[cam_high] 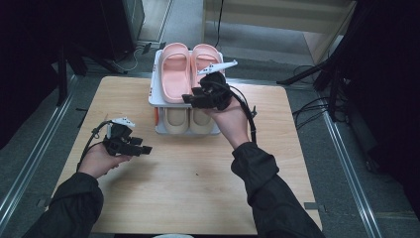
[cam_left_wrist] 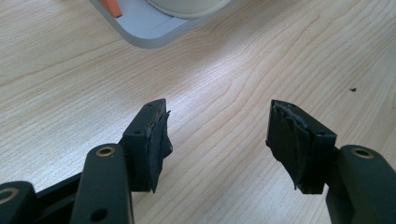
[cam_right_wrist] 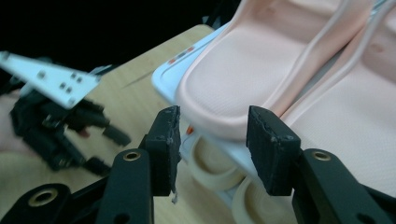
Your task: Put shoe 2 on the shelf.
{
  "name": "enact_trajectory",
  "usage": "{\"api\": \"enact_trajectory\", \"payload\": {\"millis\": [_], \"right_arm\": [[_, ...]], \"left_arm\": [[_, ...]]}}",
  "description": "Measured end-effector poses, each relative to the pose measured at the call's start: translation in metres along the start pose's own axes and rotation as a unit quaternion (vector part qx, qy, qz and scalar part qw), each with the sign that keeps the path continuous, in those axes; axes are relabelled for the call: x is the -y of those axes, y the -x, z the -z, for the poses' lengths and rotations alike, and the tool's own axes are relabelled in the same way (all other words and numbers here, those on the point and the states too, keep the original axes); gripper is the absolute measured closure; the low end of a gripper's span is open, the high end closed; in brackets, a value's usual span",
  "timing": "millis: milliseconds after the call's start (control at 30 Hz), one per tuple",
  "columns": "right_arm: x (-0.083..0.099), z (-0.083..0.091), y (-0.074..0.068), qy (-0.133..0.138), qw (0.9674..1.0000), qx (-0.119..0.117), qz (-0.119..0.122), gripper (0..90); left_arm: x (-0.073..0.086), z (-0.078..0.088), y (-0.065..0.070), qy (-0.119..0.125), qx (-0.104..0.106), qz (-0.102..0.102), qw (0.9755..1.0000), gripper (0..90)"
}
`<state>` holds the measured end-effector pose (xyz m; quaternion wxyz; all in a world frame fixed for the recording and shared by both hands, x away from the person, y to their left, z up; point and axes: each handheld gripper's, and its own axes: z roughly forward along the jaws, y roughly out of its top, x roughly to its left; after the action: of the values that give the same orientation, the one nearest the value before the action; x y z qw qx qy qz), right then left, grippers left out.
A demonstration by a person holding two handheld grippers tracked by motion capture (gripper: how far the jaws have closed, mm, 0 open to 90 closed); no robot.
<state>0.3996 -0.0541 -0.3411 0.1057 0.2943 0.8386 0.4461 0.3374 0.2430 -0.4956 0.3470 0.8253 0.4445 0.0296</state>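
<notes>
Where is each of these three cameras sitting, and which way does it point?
High view: above the table, looking down on a two-tier white shoe rack, both forearms and grippers.
Left gripper view: on the left gripper, facing the pale wooden tabletop between its open black jaws.
Right gripper view: on the right gripper, facing the pink rubber slippers.
All three share the rack.

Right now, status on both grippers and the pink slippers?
Left gripper open over bare wooden table. Right gripper open at heel of pink rubber slipper, top shelf of white rack. Nothing blocking.
</notes>
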Motion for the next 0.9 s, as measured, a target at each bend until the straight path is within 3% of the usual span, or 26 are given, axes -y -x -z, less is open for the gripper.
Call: {"api": "enact_trajectory", "payload": {"millis": [233, 367, 600, 900], "right_arm": [[0.027, 0.01, -0.01, 0.005, 0.9988, -0.041, 0.027, 53.7], [0.045, 0.016, -0.014, 0.017, 0.9969, -0.037, 0.067, 53.9], [0.072, 0.023, -0.016, 0.013, 0.9966, -0.058, 0.057, 52.5], [0.108, 0.018, -0.018, -0.002, 0.9959, -0.08, 0.041, 50.3]], "left_arm": [[0.002, 0.0, 0.0, 0.0, -0.002, -0.002, 1.0, 37.9], [0.002, 0.0, 0.0, 0.004, -0.001, -0.002, 1.0, 37.5], [0.002, -0.002, 0.006, 0.006, 0.006, -0.008, 0.9999, 37.0], [0.004, -0.004, 0.013, 0.007, 0.011, -0.02, 0.9997, 36.3]]}}
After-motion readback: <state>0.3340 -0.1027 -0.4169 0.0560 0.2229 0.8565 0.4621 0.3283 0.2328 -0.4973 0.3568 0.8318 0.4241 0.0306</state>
